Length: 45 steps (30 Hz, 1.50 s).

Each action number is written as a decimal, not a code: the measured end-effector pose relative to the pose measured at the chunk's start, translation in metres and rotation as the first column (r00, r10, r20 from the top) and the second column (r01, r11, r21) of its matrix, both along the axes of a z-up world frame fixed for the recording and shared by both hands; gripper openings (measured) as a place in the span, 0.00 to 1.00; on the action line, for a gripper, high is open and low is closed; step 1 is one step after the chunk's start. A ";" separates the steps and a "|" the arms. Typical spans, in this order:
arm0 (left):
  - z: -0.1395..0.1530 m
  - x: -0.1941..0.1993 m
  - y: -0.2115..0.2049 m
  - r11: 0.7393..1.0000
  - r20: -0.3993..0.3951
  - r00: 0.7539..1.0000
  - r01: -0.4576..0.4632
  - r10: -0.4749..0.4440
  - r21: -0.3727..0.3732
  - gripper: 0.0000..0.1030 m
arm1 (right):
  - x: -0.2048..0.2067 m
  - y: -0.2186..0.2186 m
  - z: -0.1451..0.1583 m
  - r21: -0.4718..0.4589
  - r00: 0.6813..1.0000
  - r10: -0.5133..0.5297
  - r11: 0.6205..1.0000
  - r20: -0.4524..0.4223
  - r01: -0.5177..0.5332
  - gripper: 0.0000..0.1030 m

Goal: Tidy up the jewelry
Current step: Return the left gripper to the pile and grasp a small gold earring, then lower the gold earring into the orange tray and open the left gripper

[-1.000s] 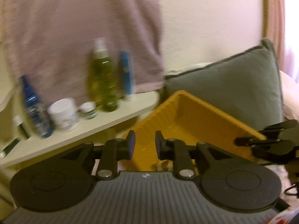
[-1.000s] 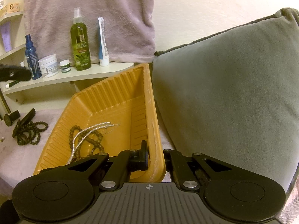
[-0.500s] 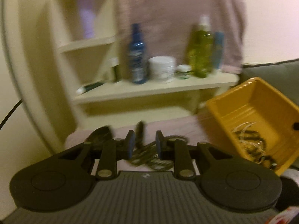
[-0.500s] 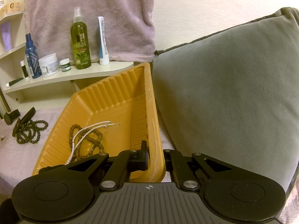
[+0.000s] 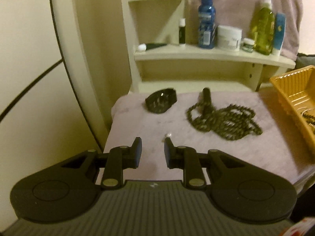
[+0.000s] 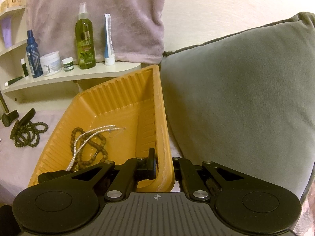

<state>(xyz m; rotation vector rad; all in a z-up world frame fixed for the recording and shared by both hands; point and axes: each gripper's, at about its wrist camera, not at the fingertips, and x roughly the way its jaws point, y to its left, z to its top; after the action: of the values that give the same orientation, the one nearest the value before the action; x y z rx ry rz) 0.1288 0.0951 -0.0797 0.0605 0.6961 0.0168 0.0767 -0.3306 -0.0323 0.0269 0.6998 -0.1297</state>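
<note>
My left gripper (image 5: 152, 144) is open and empty, low over the lilac cloth (image 5: 149, 125). A small pale earring (image 5: 168, 135) lies just ahead of its right finger. A dark beaded necklace (image 5: 224, 121) lies in a heap ahead right, with a black watch (image 5: 161, 100) further back. My right gripper (image 6: 163, 164) is shut on the near right wall of the orange tray (image 6: 118, 90). Inside the tray lie a brown bead necklace (image 6: 94, 149) and a pearl strand (image 6: 92, 135). The dark necklace also shows in the right wrist view (image 6: 27, 131).
A cream shelf (image 5: 206, 53) behind holds a blue bottle (image 5: 206, 17), a white jar (image 5: 229, 37), a green spray bottle (image 6: 85, 39) and a tube (image 6: 108, 39). A grey cushion (image 6: 246, 90) stands right of the tray. A pink towel (image 6: 110, 9) hangs on the wall.
My left gripper swung left from the tray to over the cloth, and its jaws opened wider. The right gripper and the tray stayed put.
</note>
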 end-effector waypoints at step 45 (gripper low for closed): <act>-0.018 0.044 -0.038 0.989 0.004 0.990 0.142 -0.142 0.043 0.07 | 0.003 -0.003 -0.003 -0.008 1.000 -0.004 1.000 -0.016 0.004 0.04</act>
<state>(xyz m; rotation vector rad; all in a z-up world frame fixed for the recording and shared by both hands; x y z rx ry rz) 0.1724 0.0571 -0.0979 0.1506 0.6832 -0.1047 0.0802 -0.3333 -0.0357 0.0193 0.7151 -0.1369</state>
